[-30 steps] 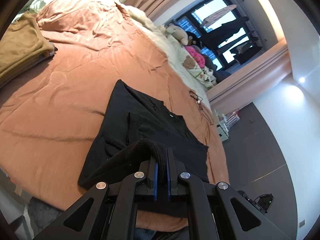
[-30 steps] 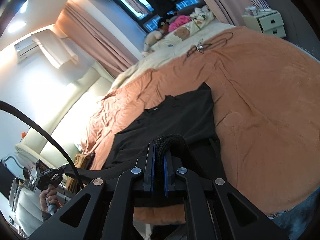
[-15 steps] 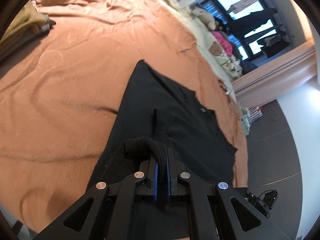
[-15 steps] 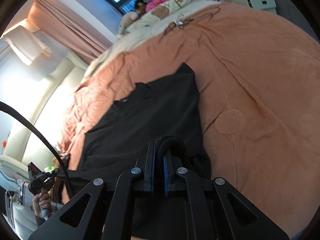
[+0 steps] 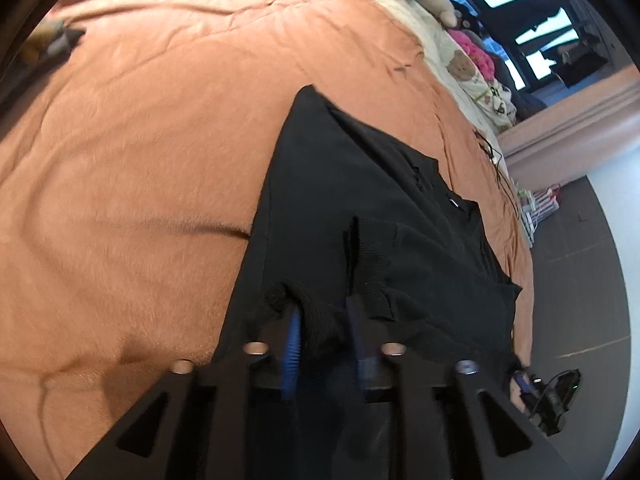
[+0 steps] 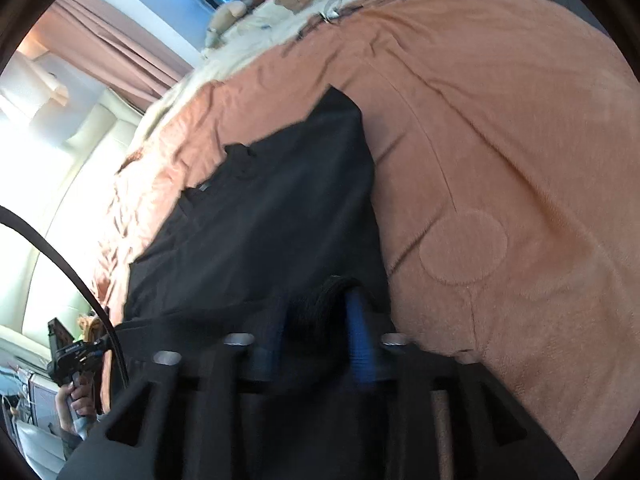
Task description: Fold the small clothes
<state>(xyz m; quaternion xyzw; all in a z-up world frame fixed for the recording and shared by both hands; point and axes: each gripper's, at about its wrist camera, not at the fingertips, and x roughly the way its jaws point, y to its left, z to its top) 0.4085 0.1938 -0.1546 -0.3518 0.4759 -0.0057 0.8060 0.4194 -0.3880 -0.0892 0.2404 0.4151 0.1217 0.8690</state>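
Note:
A black shirt (image 5: 360,184) lies spread on the orange bedspread (image 5: 140,140), collar toward the pillows; it also shows in the right wrist view (image 6: 272,216). My left gripper (image 5: 324,320) is low over the shirt's near hem, its blue-padded jaws apart, with a bunch of black hem fabric lying loose between them. My right gripper (image 6: 320,320) is at the hem's other corner, jaws also apart, with dark fabric between the pads. The near hem is folded up onto the shirt body.
Stuffed toys and pillows (image 5: 460,52) lie at the head of the bed. A clothes hanger (image 6: 332,12) rests on the bedspread beyond the shirt. Folded tan clothes (image 5: 48,40) sit at the far left. The dark floor (image 5: 580,280) lies right of the bed.
Both grippers moved forward and down over the shirt, carrying the hem, then opened: both were shut on the hem in the earlier frames and their jaws now stand apart.

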